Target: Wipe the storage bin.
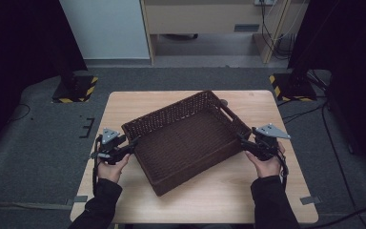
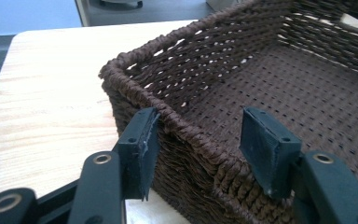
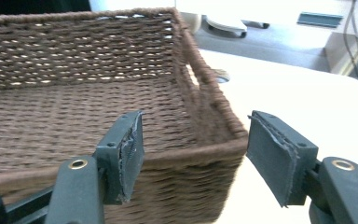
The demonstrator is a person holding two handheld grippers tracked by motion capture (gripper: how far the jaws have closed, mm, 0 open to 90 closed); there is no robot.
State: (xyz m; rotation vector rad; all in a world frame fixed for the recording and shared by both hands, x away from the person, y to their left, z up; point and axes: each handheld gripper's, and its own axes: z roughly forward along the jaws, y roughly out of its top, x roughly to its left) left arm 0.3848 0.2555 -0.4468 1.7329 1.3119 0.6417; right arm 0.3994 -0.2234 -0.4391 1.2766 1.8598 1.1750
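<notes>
One dark brown woven basket [image 1: 183,138], rectangular, shallow and empty, sits askew at the centre of our pale wooden table [image 1: 267,102]. Two grippers flank it: our left gripper [image 1: 134,141] straddles its left rim, released, and our right gripper [image 1: 241,139] gapes at its right corner.

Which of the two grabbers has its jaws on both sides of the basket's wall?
The left gripper: one jaw sits outside the basket wall and one inside. The right gripper straddles a corner.

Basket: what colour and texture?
Dark brown woven wicker basket, with small gaps in the weave that let light through its walls. Shows best in the left gripper view.
</notes>
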